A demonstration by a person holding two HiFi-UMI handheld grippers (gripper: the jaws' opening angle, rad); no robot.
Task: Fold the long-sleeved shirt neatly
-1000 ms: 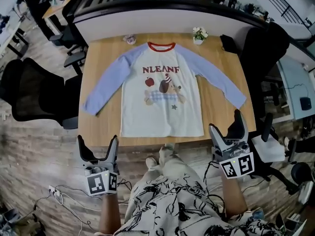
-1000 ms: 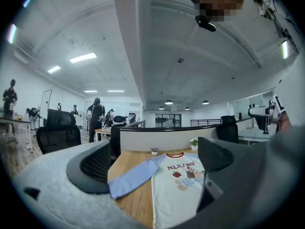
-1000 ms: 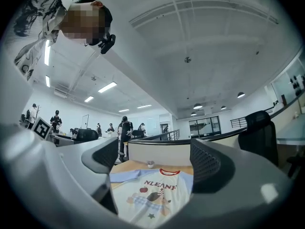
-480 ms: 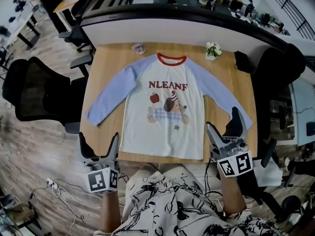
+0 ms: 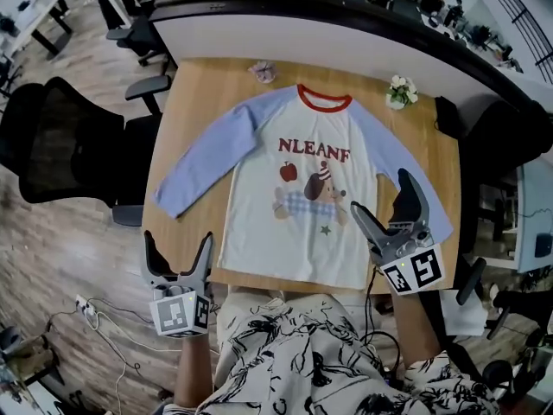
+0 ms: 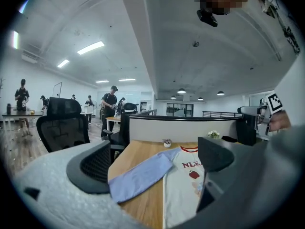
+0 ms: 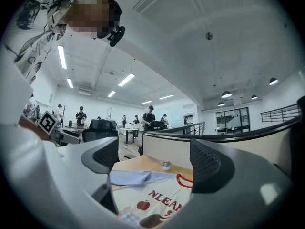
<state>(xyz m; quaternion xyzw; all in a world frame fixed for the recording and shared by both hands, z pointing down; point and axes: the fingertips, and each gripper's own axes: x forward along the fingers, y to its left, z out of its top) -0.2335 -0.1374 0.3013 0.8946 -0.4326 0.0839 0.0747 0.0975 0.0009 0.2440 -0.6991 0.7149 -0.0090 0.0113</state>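
At the 7 o'clock corner of the light wooden table [image 5: 194, 102], the left gripper [image 5: 178, 242] is hovering just off the edge, its jaws standing apart and empty. The white long-sleeved shirt with blue sleeves and a red collar [image 5: 302, 223] is lying flat and face up on the table, its sleeves spreading toward 8 and 4 o'clock. The right gripper [image 5: 380, 195] is hanging over the 4 o'clock sleeve, its jaws wide apart and gripping nothing.

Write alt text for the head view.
A white long-sleeved shirt with pale blue sleeves lies flat on a wooden table. The open left gripper hovers off its near edge, the open right gripper over the hem.
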